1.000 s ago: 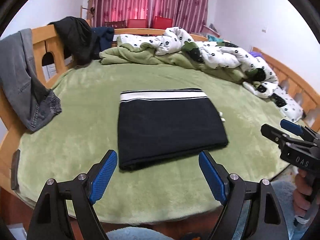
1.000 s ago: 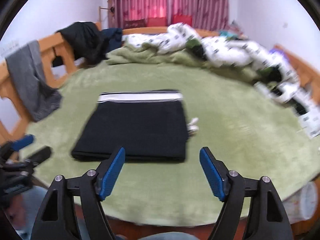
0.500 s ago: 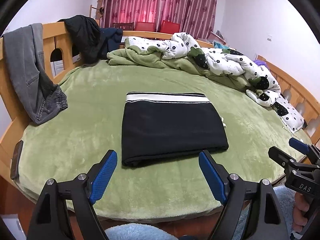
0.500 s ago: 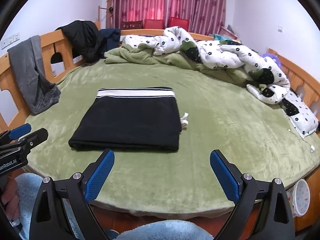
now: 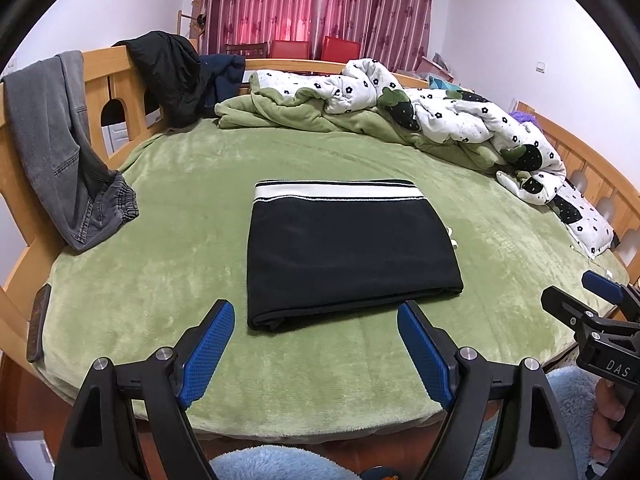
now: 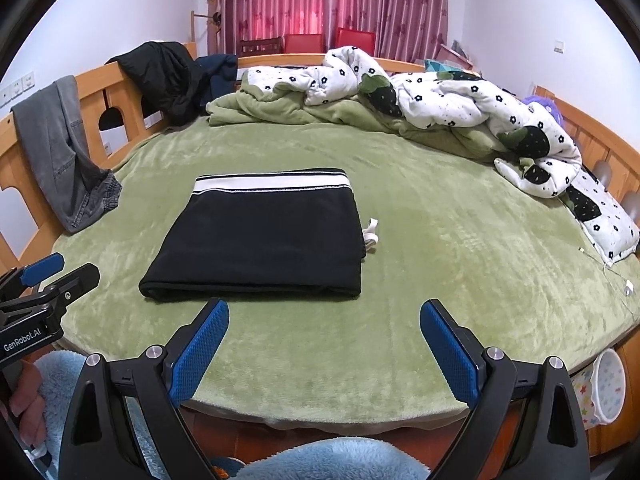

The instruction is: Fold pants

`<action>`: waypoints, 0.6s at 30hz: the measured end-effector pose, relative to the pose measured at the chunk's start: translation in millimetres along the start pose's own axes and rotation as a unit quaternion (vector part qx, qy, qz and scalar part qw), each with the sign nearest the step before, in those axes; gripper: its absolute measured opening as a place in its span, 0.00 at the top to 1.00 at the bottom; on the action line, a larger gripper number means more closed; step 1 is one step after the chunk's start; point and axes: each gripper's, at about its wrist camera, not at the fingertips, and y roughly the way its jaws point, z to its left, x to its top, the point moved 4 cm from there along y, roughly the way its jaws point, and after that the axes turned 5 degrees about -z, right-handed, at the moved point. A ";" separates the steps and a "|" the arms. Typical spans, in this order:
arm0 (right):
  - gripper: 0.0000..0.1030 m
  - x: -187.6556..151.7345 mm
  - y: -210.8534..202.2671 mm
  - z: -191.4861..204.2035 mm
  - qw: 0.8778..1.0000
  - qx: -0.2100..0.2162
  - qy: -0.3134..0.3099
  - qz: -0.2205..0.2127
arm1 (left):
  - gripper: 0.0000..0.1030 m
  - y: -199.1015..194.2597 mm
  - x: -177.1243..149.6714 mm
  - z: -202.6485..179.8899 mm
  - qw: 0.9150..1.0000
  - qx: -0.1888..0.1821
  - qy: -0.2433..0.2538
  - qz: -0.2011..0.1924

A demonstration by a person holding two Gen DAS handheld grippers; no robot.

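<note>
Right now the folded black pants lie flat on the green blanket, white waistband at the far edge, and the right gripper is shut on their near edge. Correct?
Not quite. In the right wrist view the right gripper is open, short of the folded black pants and touching nothing. The rest holds: flat on the green blanket, white waistband far.

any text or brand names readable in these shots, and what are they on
"DAS": white letters on the black body of the right tongs, at the right edge of the left wrist view; the word may run on out of sight.
"GenRobot.AI": white letters on the black body of the left tongs, at the left edge of the right wrist view.
No other text is readable.
</note>
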 end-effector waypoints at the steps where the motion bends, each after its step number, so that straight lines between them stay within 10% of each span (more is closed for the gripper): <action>1: 0.07 -0.2 0.0 0.4 1.000 -0.001 -0.001 0.000 | 0.20 0.0 -0.2 0.2 1.000 0.000 0.001 0.001; 18: 0.07 -0.5 -0.6 0.4 1.000 -0.001 0.001 0.001 | 0.20 0.1 -0.2 -2.5 1.000 0.000 0.001 0.002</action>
